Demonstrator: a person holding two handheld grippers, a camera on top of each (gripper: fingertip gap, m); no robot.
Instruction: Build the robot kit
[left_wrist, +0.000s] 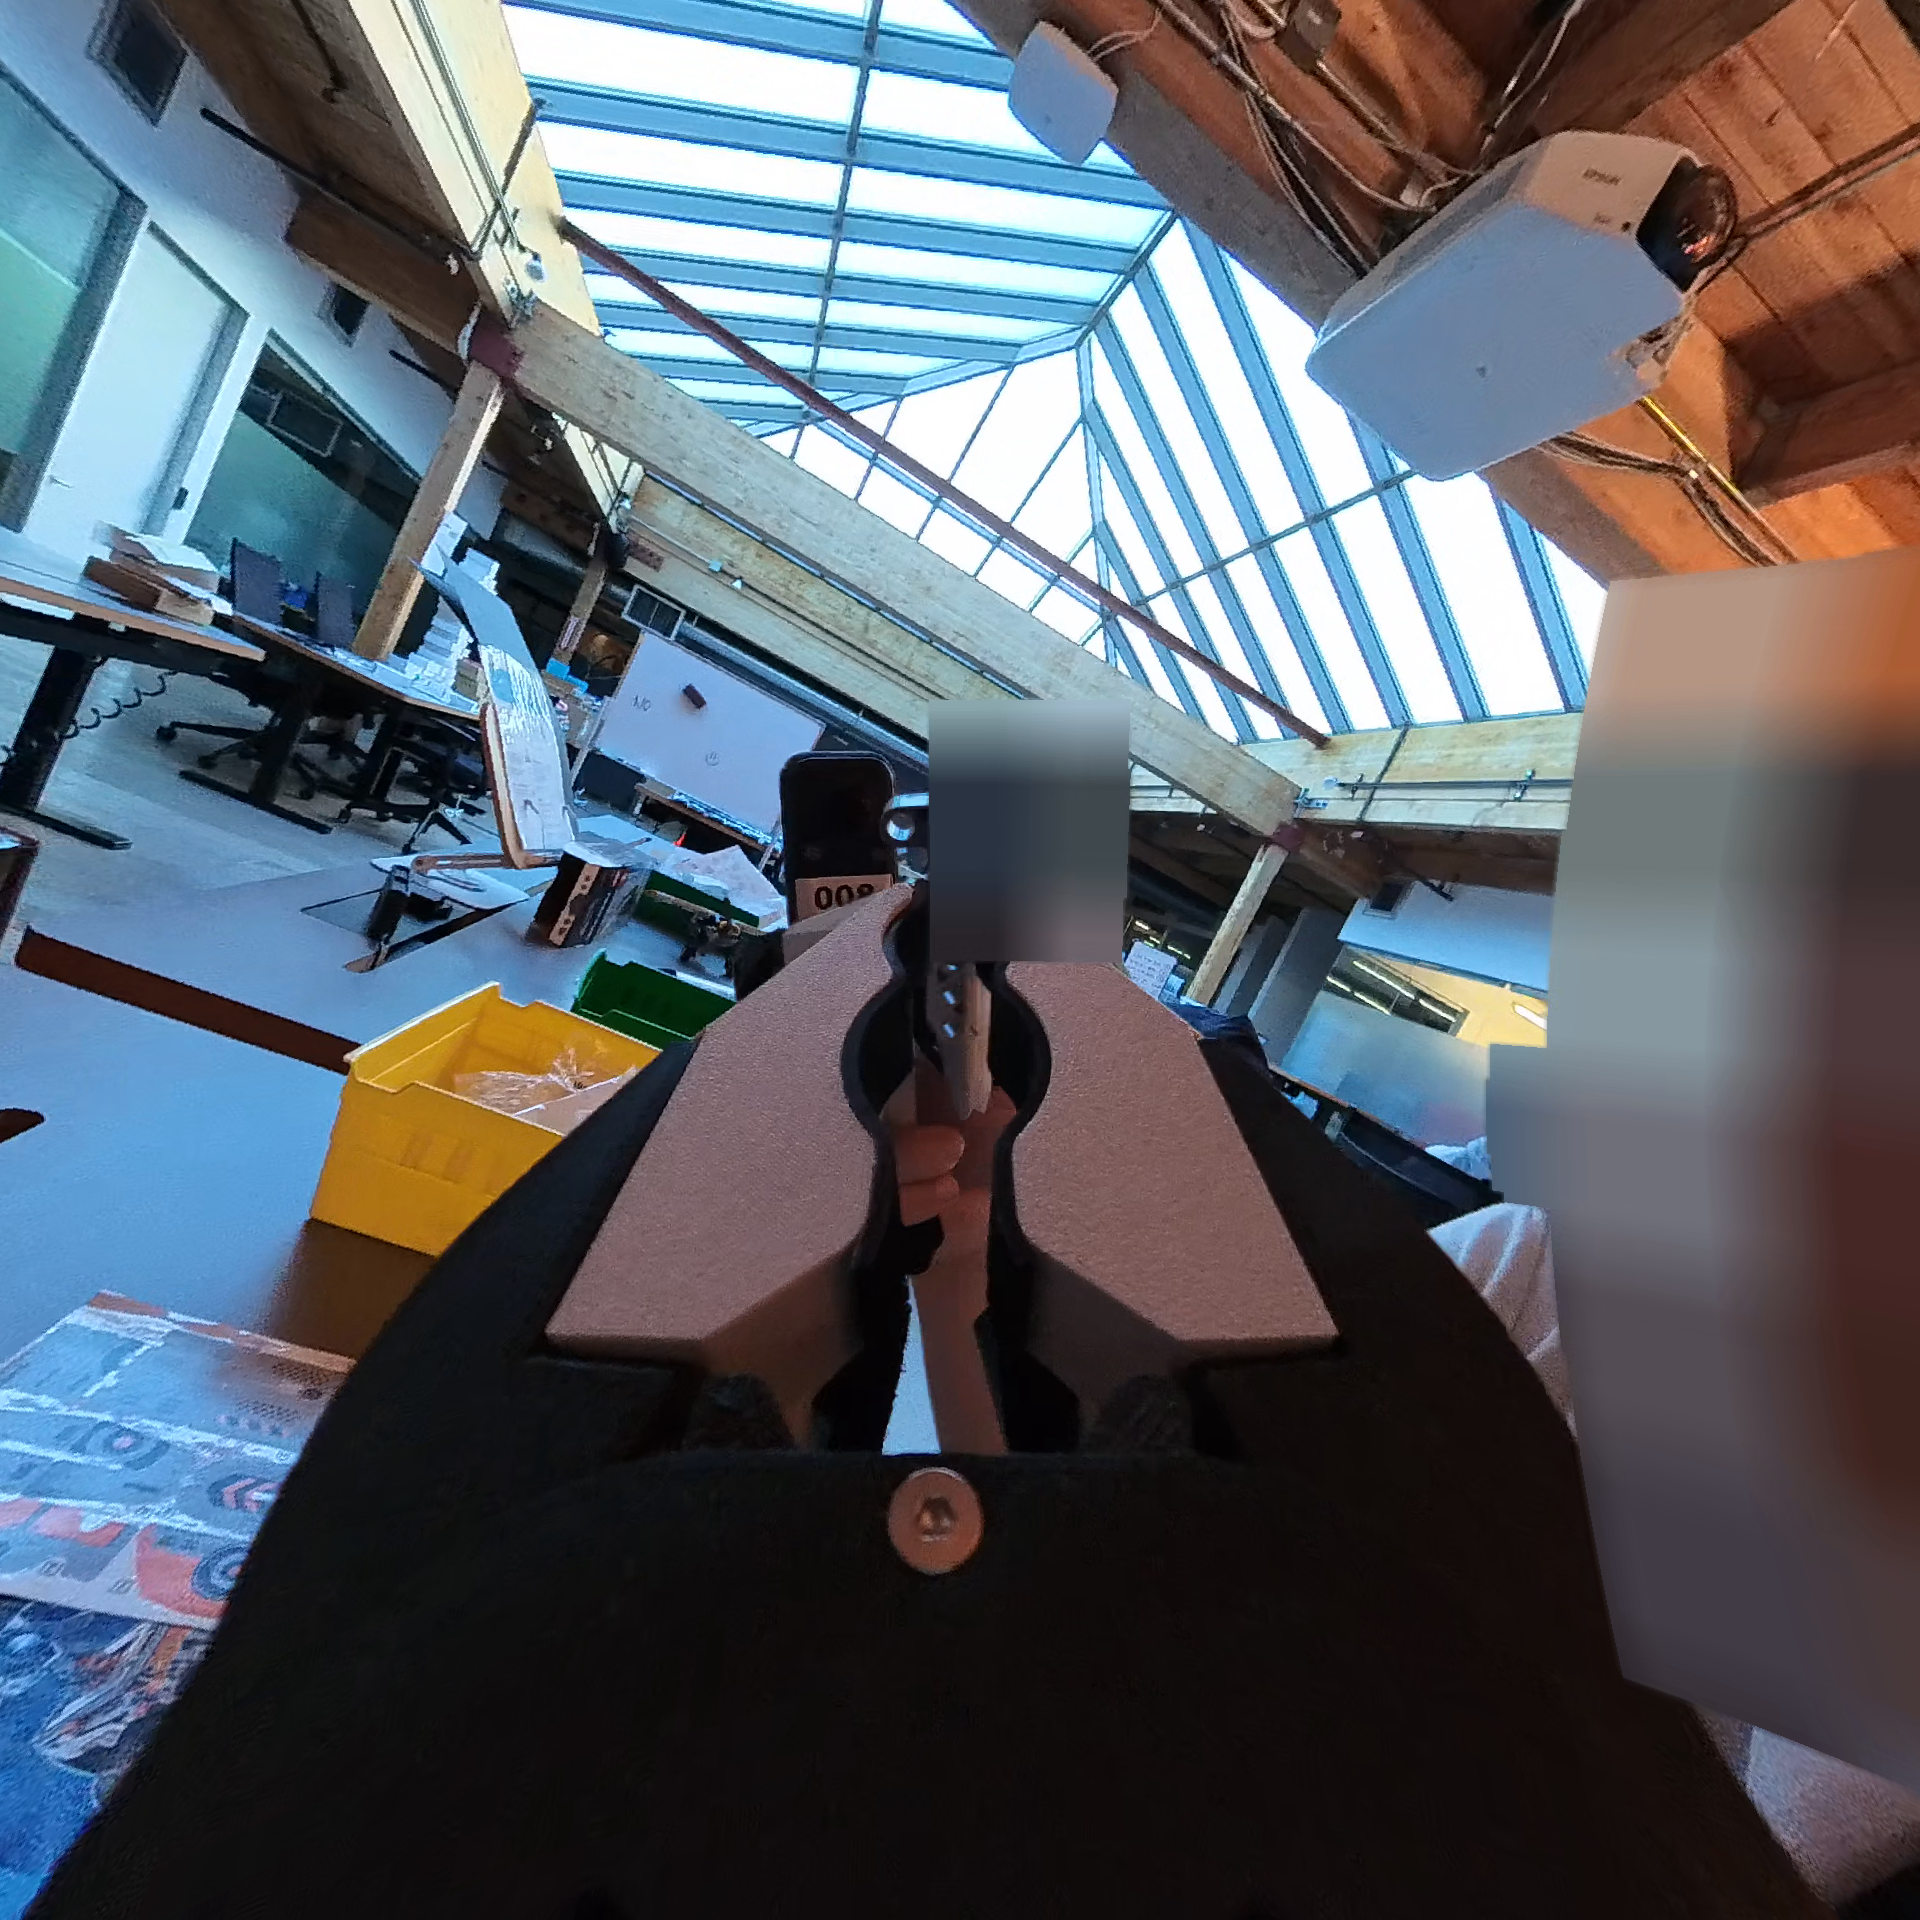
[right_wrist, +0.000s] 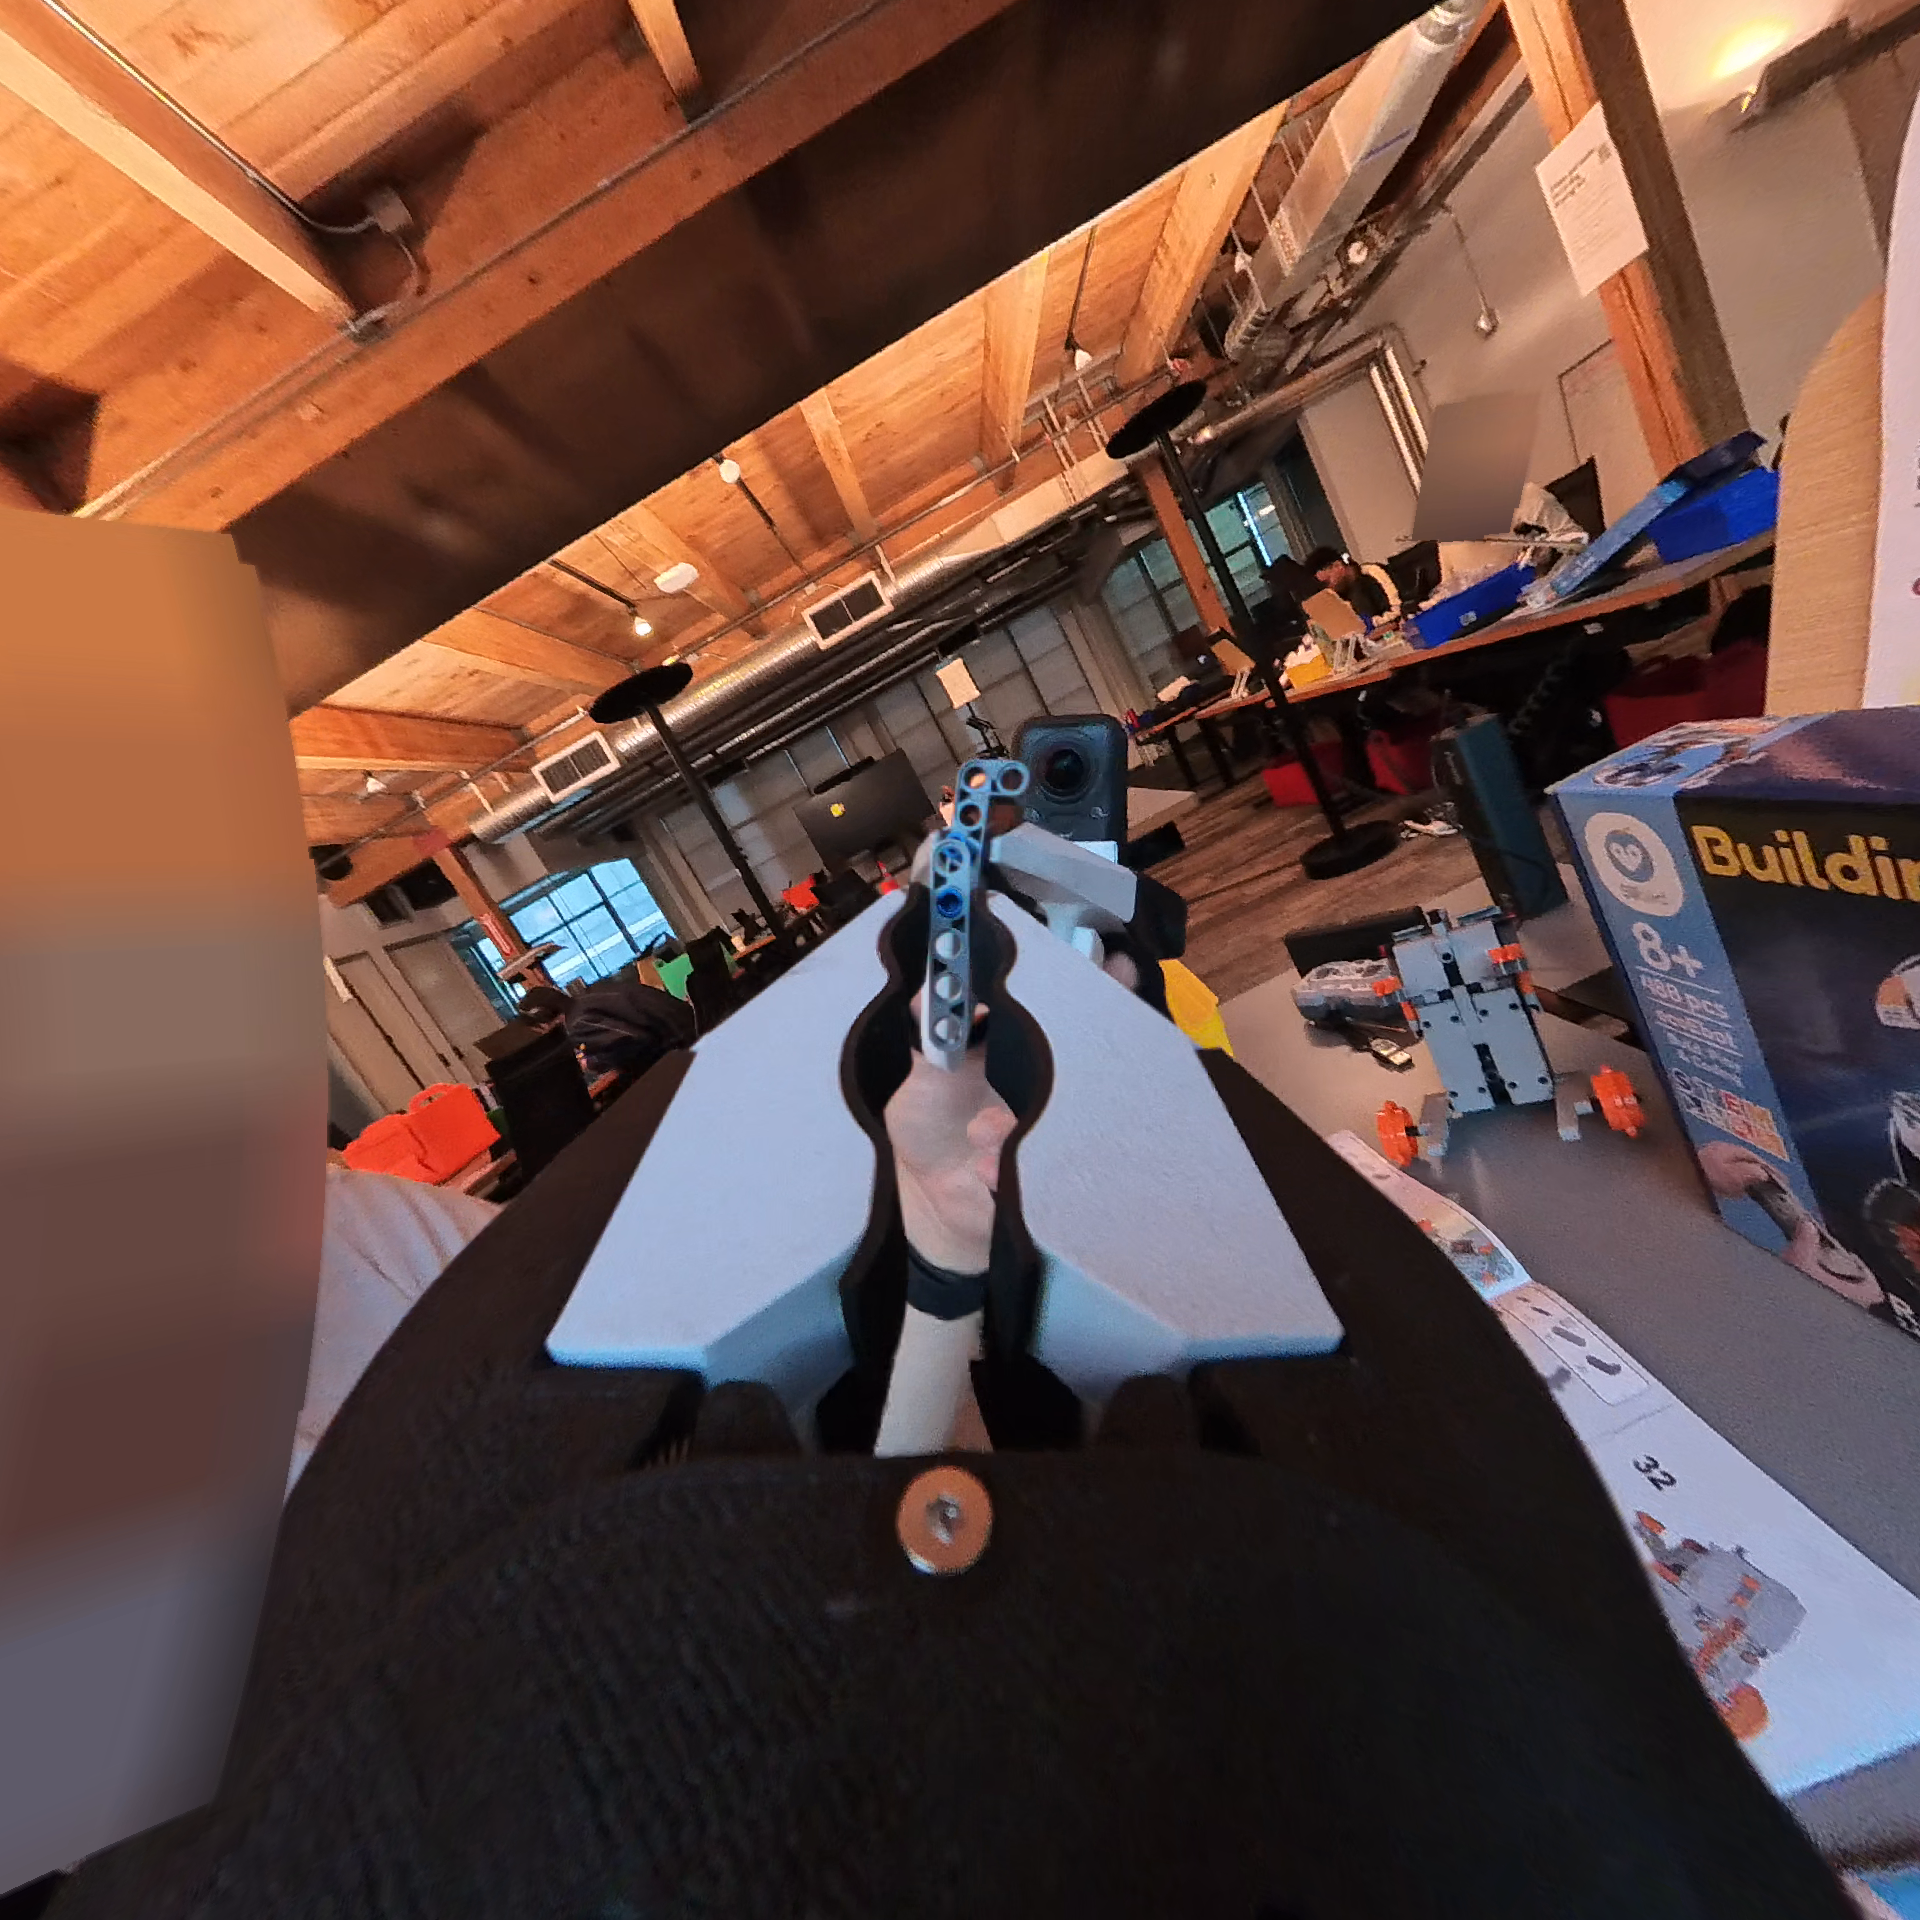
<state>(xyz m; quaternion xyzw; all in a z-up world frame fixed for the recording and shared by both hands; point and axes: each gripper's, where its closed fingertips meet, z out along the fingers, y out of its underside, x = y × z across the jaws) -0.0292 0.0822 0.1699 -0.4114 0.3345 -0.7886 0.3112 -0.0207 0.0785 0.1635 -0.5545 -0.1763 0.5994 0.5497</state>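
Note:
My left gripper (left_wrist: 958, 982) and right gripper (right_wrist: 948, 914) face each other above the table, raised toward the ceiling. Each is shut on the same small assembly of grey perforated beams (right_wrist: 951, 987), which has a blue pin (right_wrist: 943, 902) in one hole. In the left wrist view a pale beam (left_wrist: 961, 1039) stands between my grey fingers (left_wrist: 748, 1143), and its top is hidden by a blurred patch. In the right wrist view the left gripper's grey fingers (right_wrist: 1070, 878) clamp the far upper end, under its black camera (right_wrist: 1070, 774). A person's hand (right_wrist: 945, 1153) shows behind each gap.
A yellow bin (left_wrist: 416, 1153) with bagged parts and a green bin (left_wrist: 644, 997) sit on the grey table (left_wrist: 156, 1143) at left. A printed sheet (left_wrist: 135, 1455) lies nearer. At right stand a blue building-set box (right_wrist: 1766, 987), a grey-and-orange model (right_wrist: 1475, 1029) and an open booklet (right_wrist: 1714, 1558). Only a small space, under 4 cm, lies between the two pairs of fingers.

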